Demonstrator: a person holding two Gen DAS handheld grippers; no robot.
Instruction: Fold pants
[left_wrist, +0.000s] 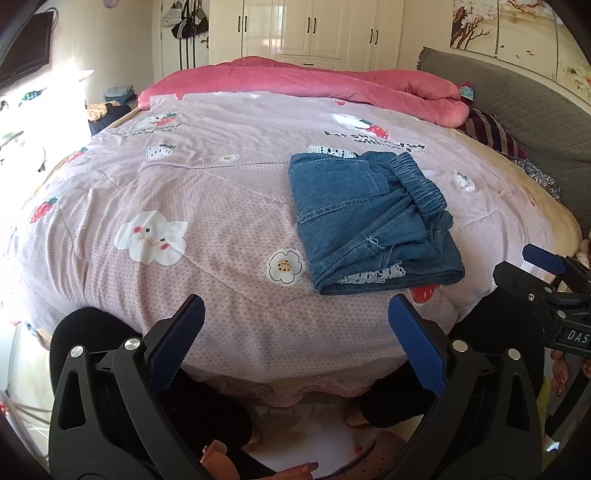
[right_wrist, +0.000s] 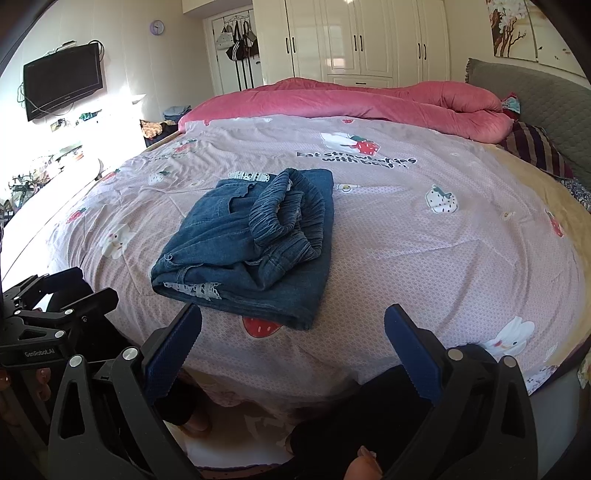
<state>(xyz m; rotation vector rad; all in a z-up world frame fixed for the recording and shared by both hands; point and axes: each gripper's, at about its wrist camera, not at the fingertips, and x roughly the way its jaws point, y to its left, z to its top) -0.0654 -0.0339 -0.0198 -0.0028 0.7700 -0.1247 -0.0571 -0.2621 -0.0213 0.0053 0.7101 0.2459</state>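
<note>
The pants (left_wrist: 373, 221) are seen folded on the quilt (left_wrist: 207, 192). Both grippers — left (left_wrist: 295, 345), right (right_wrist: 293, 349) — are held spread wide, empty, off the bed's near edge.

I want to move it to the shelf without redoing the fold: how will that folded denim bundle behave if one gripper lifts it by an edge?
The denim pants would probably sag and unfold: they are soft stacked layers. The loose elastic waistband on top will likely flop or slide off. Denim this thick looks fairly heavy, so support from both sides seems safer.
</note>
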